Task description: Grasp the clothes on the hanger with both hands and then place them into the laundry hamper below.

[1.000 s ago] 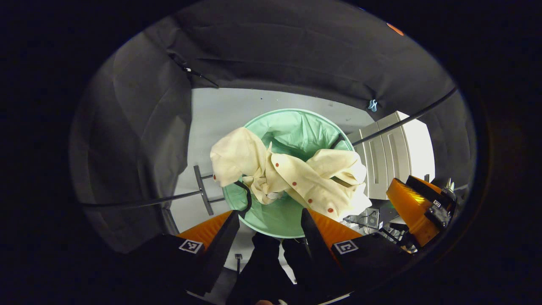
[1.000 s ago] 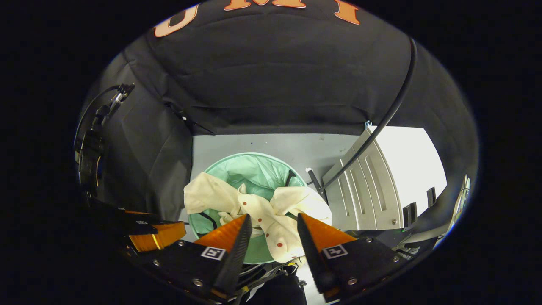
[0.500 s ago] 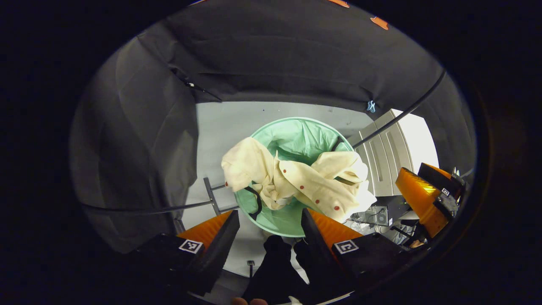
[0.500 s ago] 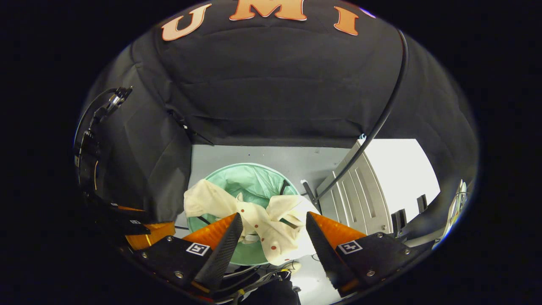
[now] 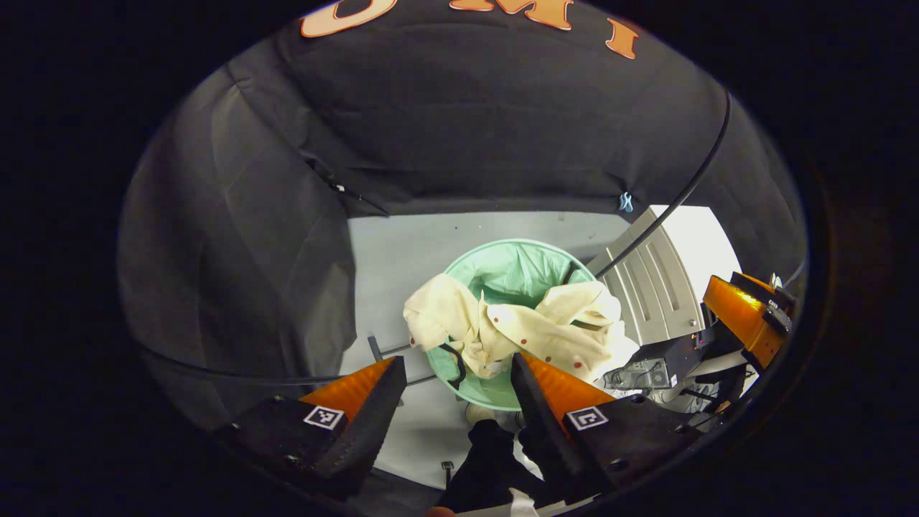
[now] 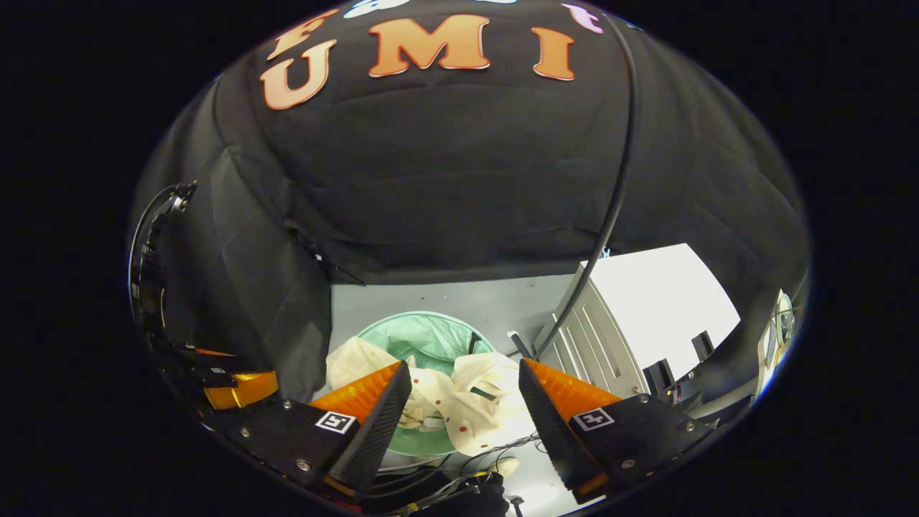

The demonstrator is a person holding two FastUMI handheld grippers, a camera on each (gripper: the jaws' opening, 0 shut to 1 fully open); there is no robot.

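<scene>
Grey floor (image 5: pixel 402 251): cream red-dotted shirt (image 5: pixel 524 330) draped over round green hamper (image 5: pixel 517 262) rim below both wide-open, empty grippers (image 5: pixel 456 391) (image 6: pixel 463 398); overhang risked sliding out.

you're looking down at a pale grey floor (image 5: pixel 402 251) that meets the black cloth wall at its far edge. on it stands the round mint-green laundry hamper (image 5: pixel 517 262), with a cream garment with red dots (image 5: pixel 531 330) draped across its rim and hanging partly over the near edge. just right of the hamper a white ribbed cabinet (image 5: pixel 660 280) sits on the floor. in the right gripper view the same floor (image 6: pixel 431 301) carries the hamper (image 6: pixel 420 334) and the cabinet (image 6: pixel 646 309), with loose cables (image 6: pixel 495 449) lying near the hamper's base.
</scene>
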